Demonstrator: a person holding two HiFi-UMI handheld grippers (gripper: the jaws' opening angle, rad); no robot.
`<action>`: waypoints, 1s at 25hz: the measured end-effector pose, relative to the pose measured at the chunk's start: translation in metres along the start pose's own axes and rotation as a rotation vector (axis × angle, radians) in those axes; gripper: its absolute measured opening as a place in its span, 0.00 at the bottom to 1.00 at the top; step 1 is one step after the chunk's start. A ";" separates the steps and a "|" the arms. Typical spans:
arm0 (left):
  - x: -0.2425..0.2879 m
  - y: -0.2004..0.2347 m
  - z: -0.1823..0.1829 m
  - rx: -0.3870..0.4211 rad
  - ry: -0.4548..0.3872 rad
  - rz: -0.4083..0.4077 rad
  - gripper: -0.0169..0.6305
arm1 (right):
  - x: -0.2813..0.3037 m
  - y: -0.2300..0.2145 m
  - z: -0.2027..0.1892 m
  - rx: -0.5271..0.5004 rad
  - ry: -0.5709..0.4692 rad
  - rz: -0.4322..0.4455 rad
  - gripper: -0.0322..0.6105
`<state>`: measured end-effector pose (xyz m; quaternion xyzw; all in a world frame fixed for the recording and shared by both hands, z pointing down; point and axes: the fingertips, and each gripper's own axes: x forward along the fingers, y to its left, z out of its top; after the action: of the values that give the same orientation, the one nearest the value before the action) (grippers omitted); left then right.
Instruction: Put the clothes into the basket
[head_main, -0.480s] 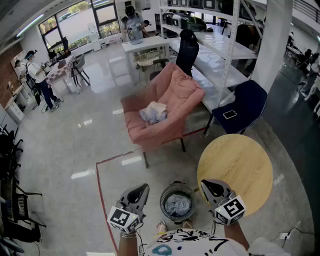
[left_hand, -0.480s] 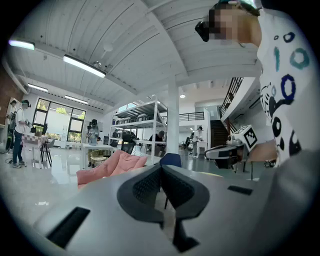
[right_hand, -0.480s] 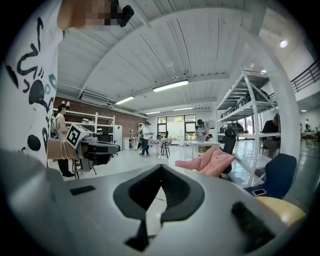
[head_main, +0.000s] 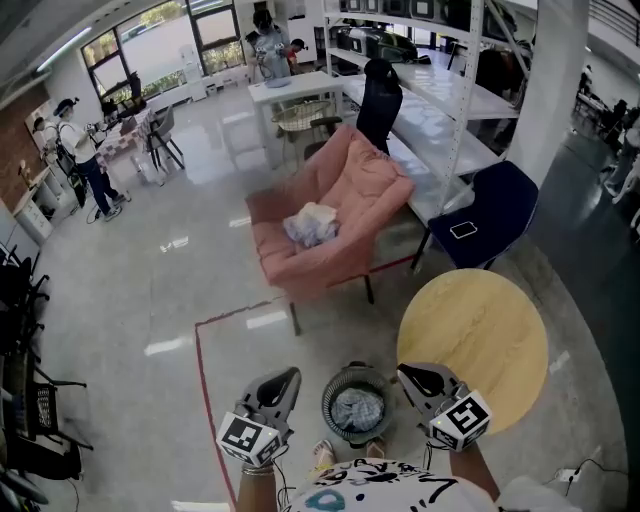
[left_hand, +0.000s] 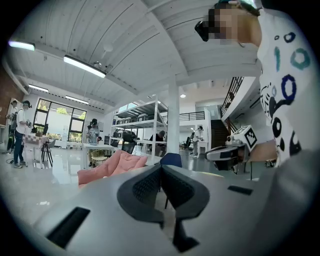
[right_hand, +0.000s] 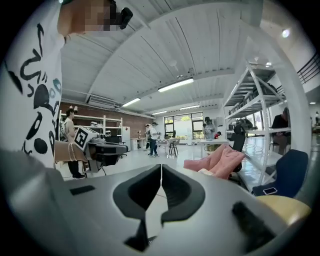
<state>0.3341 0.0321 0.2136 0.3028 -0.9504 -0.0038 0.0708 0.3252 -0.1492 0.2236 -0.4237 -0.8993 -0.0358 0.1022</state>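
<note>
At six o'clock in the head view, just ahead of the person's feet, the basket (head_main: 329, 393) is sitting on the floor with one pale garment (head_main: 356, 409) already lying in it. The left gripper (head_main: 289, 376) is hovering at the basket's nine o'clock and the right gripper (head_main: 404, 371) at its three o'clock; both are pointing roughly level with their jaws pressed together and nothing between them. More clothes (head_main: 311, 224) are lying bundled on the seat of the pink armchair (head_main: 365, 180), well apart from the basket at its twelve o'clock. Judging by this, the person is standing between loads, with a fetch about to begin: the next move is calling for walking to the armchair, opening a gripper's jaws and closing them on the bundle. Against the earlier frame, almost nothing is changing: both grippers are staying empty beside the basket, the bundle is lying as it was, and only the view is drifting slightly.
</note>
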 end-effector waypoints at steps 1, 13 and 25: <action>-0.002 -0.002 0.000 -0.002 -0.001 0.004 0.05 | 0.003 0.006 -0.003 -0.007 0.018 0.020 0.10; -0.121 0.000 -0.028 -0.084 0.035 0.333 0.05 | 0.063 0.108 -0.008 -0.082 0.088 0.384 0.10; -0.249 0.053 -0.058 -0.129 0.024 0.673 0.05 | 0.172 0.152 0.000 0.064 0.094 0.398 0.10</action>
<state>0.5128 0.2207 0.2402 -0.0327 -0.9940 -0.0368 0.0981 0.3355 0.0779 0.2574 -0.5875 -0.7927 -0.0060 0.1625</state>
